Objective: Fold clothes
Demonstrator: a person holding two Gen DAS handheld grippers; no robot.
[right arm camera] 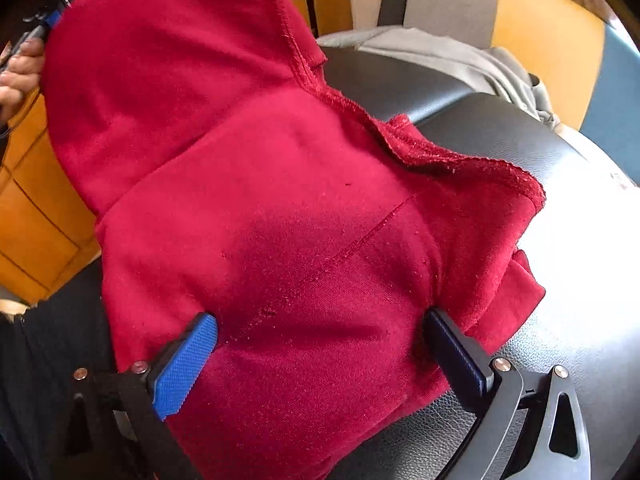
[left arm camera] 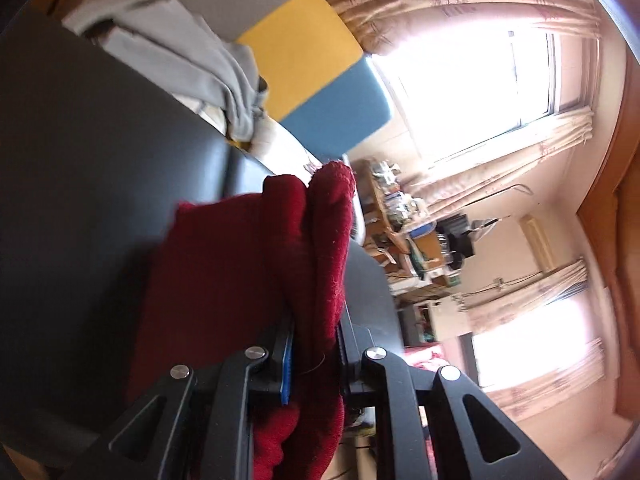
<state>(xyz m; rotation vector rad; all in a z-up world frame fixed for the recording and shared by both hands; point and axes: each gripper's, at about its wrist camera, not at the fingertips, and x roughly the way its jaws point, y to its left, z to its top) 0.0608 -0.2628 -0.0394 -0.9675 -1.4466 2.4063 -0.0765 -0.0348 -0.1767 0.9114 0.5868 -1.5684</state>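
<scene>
Red fleece sweatshirt [right arm camera: 280,208], soft and floppy, sprawls over the black leather seat [right arm camera: 560,208], its lifted edge clenched in the left gripper [left arm camera: 316,344], while the right gripper [right arm camera: 320,336] straddles the hem, jaws wide, best pinched at seams.

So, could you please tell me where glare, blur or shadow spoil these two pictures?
Left wrist view: the window is blown out white, the shelf beside it is smeared, and the room bends at the rim. Right wrist view: sharper, a dark shadow on the red garment, and glare on the black seat.
</scene>
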